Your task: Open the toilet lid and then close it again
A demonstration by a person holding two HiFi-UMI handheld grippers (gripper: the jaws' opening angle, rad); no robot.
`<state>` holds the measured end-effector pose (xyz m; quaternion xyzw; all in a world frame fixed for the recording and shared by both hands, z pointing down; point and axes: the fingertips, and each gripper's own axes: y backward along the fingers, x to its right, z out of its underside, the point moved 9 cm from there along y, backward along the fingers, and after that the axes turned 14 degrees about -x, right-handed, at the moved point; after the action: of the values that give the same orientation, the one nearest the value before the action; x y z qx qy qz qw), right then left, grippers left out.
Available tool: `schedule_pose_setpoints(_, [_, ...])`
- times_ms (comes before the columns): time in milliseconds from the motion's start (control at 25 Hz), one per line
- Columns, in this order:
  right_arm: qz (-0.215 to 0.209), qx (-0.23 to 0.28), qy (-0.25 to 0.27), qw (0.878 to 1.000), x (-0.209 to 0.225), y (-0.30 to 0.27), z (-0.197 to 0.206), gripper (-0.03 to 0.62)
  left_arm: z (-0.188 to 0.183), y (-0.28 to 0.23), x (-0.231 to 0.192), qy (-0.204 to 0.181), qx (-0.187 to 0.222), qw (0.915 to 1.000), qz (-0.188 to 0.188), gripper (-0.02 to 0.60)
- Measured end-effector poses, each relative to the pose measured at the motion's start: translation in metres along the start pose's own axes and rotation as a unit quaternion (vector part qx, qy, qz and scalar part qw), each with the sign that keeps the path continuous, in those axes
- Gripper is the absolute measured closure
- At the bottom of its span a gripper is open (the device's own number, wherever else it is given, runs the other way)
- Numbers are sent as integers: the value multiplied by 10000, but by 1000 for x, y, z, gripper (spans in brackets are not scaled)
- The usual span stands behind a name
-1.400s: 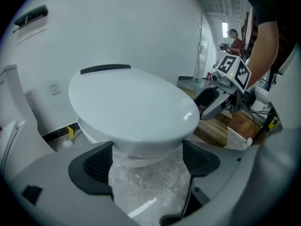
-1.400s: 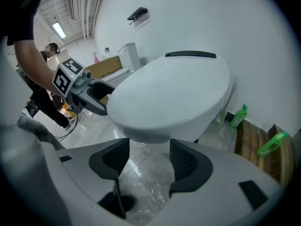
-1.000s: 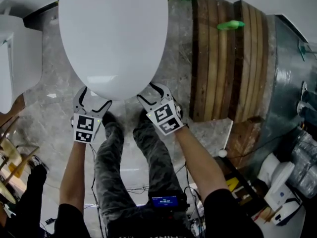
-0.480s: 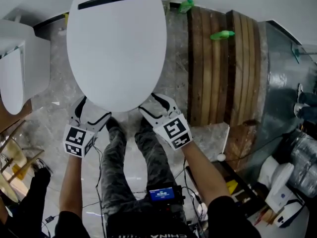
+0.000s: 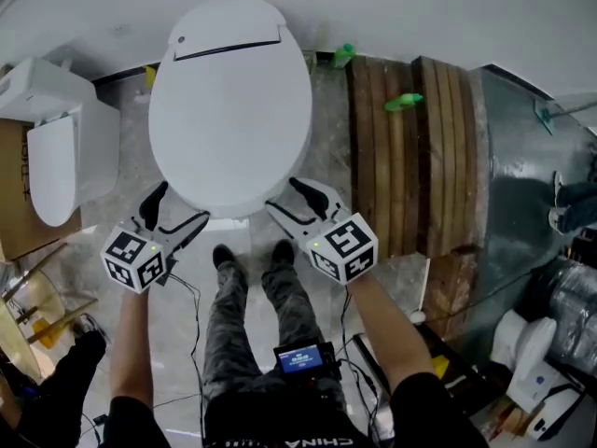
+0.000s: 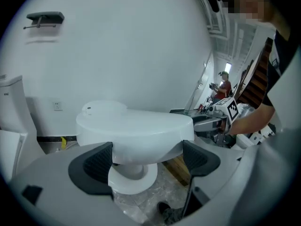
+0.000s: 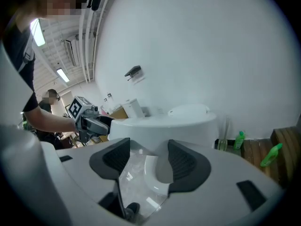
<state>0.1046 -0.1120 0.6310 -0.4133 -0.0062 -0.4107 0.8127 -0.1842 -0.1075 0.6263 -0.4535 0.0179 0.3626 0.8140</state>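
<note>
Two grippers (image 5: 179, 205) (image 5: 283, 194), jaws apart, near toilet lid (image 5: 231, 110)

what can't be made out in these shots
Bowl interior: hidden under the closed white oval toilet lid, all views.
Label on the green plastic bottle lying on the brown wooden slats: too small, head view.
Text on the small lit screen at the person's waist: too small, head view.

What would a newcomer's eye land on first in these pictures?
The big white toilet lid, shut, fills the head view's middle. The left gripper and right gripper, jaws apart, flank its front edge. Wooden planks bearing a green bottle lie to its right.
</note>
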Motion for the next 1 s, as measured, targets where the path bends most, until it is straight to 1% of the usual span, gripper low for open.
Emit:
schedule_pose_setpoints(80, [-24,95,-11,10000,0,10,-22,332,-19,14,0,15,158,9999,26,135])
schedule_pose_setpoints(120, [-46,134,-24,9999,0,13,-32,332,-29,20,0,-51,256,9997,-15,135])
schedule_pose_setpoints(200, [-114,183,-81,9997,3,20,-52,332,-51,33,2,-411,440,9979,-223,135])
schedule_pose_setpoints(280, [-182,203,-145,9995,5,25,-69,333,-71,44,4,-813,572,9940,-458,137])
schedule_pose_setpoints(360, [-230,281,-207,9991,7,31,-85,336,-86,55,6,-985,689,9906,-645,137])
schedule_pose_setpoints(440, [-257,409,-265,9985,10,36,-103,339,-95,63,10,-1211,722,9861,-879,137])
schedule_pose_setpoints(520, [-277,527,-320,9977,13,41,-122,339,-101,65,18,-1628,663,9778,-1138,137])
schedule_pose_setpoints(560, [-286,565,-346,9974,14,43,-131,339,-105,65,23,-1862,629,9720,-1287,138])
schedule_pose_setpoints(640, [-301,599,-401,9969,16,46,-144,339,-115,65,33,-2245,661,9573,-1698,145])
schedule_pose_setpoints(680, [-306,598,-430,9968,17,47,-149,339,-120,66,37,-2380,728,9489,-1941,163])
schedule_pose_setpoints(720, [-312,593,-465,9967,17,48,-152,339,-126,67,40,-2481,812,9404,-2181,220])
schedule_pose_setpoints(760, [-318,587,-504,9965,17,49,-156,339,-131,68,41,-2551,888,9328,-2385,326])
schedule_pose_setpoints(800, [-326,584,-546,9963,18,49,-160,339,-136,69,41,-2587,941,9276,-2525,376])
schedule_pose_setpoints(840, [-331,582,-580,9961,19,50,-164,341,-140,69,41,-2592,974,9248,-2611,391])
schedule_pose_setpoints(1000, [-337,574,-644,9957,23,52,-182,341,-156,69,40,-2604,924,9160,-2909,406])
